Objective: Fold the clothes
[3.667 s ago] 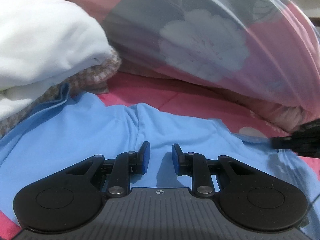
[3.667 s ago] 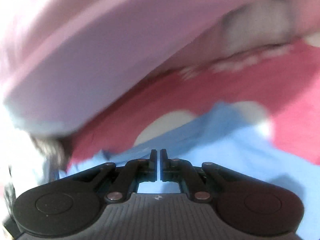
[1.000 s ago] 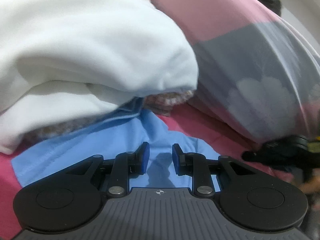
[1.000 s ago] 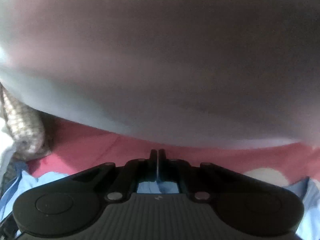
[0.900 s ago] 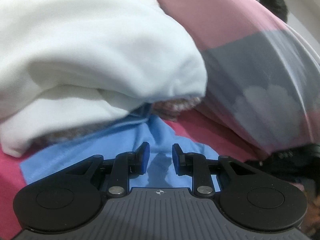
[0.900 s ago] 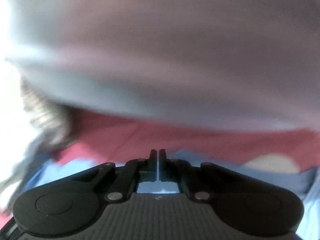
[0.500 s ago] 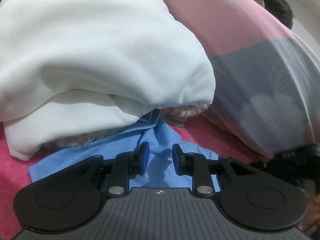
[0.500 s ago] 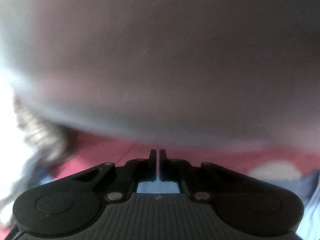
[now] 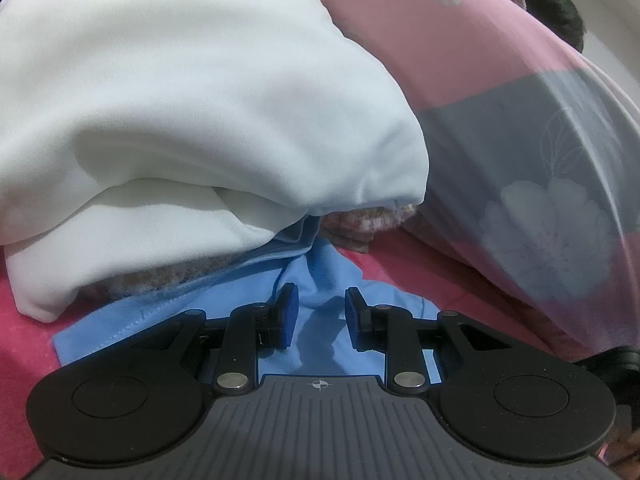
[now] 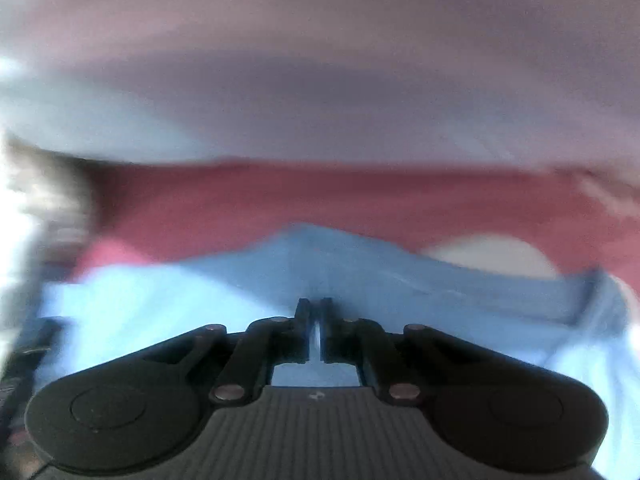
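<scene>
A light blue garment (image 9: pixel 320 268) lies on the pink bed sheet (image 9: pixel 28 320), its far edge tucked under a pile of white clothing (image 9: pixel 180 120). My left gripper (image 9: pixel 318 312) hovers low over the blue cloth, open, with nothing between its blue pads. The right wrist view is blurred by motion. In it my right gripper (image 10: pixel 315 304) is shut on a fold of the blue garment (image 10: pixel 320 264), which rises in a ridge from the fingertips.
A big pink and grey flowered duvet (image 9: pixel 520 140) bulges on the right and fills the top of the right wrist view as the duvet (image 10: pixel 320 60). A knitted patterned fabric (image 9: pixel 360 220) pokes out under the white pile. A dark shape (image 9: pixel 612 364) sits at the right edge.
The right gripper has pulled back with the blue cloth, so more of it shows, drawn into a ridge. The left gripper has crept toward the white pile and stays open.
</scene>
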Demonstrator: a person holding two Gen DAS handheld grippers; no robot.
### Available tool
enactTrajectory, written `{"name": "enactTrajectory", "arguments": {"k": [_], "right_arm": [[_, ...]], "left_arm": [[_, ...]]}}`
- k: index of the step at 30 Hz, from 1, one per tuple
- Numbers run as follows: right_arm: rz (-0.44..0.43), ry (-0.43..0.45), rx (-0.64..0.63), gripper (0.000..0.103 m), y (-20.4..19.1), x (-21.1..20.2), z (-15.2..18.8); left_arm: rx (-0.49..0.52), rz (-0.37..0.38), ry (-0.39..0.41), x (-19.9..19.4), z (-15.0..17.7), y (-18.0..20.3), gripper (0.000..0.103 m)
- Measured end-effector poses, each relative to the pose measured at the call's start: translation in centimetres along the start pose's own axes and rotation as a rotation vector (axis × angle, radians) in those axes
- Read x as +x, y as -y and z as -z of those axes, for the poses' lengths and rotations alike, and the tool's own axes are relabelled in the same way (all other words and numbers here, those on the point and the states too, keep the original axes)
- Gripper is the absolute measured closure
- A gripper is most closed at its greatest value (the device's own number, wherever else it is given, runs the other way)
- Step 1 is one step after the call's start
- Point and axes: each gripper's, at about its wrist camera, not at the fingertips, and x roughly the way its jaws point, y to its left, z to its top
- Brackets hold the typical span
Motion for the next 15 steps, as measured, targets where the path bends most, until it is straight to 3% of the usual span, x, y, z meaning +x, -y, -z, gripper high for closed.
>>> {"name": "enactTrajectory", "arguments": {"k": [1,2,5,7,10,13,15], "right_arm": [[0.047,0.008,0.028,0.103,0.9,0.2,0.3],[0.102,0.077,0.088,0.102,2.3,-1.6,0.1],[0.18,0.222,0.134,0.1,5.7,-8.8,1.2],[0.18,0.253,0.176,0.1,8.8,-14.7,3.2],[0.196,0.269,0.215,0.1,9.5,-19.7,5.3],[0.175,0.258,0.283,0.1,15.0,-25.0,9.1],[0.174,0.24,0.345,0.1,16.2,-23.9,10.7]], "left_arm": [[0.002,0.0,0.001,-0.2,0.0,0.0,0.078],[0.004,0.0,0.002,-0.3,0.0,0.0,0.078],[0.029,0.004,-0.005,-0.3,0.1,0.5,0.071],[0.068,0.01,-0.018,-0.3,0.3,1.2,0.064],[0.101,0.034,-0.045,-0.6,0.3,1.8,0.062],[0.1,0.077,-0.084,-0.9,0.1,1.9,0.061],[0.111,0.122,-0.121,-1.2,-0.1,2.1,0.059]]}}
